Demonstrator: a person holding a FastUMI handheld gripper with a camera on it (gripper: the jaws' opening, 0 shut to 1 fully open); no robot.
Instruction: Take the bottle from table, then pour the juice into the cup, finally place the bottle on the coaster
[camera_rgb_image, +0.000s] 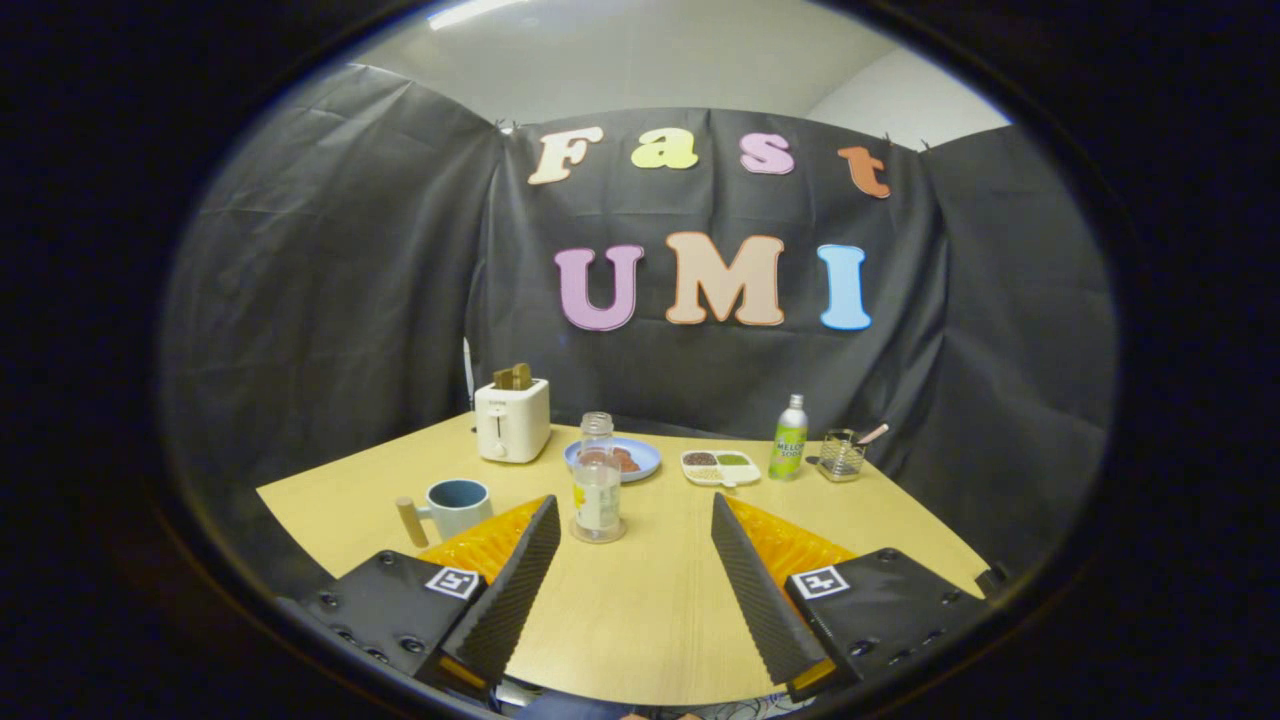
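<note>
A clear bottle (597, 478) with pale juice in its lower part stands upright on a round coaster (598, 533) on the wooden table (640, 600). It is just ahead of my fingers, closer to the left one. To the left of the bottle stands a pale mug (458, 505) with a wooden handle, right beyond the left fingertip. My gripper (634, 518) is open, its fingers spread wide and touching nothing.
A white toaster (512, 420) with toast stands at the back left. Behind the bottle lies a blue plate (640, 457) with food, then a divided snack dish (720, 467), a green soda bottle (788, 438) and a glass holder (841, 456).
</note>
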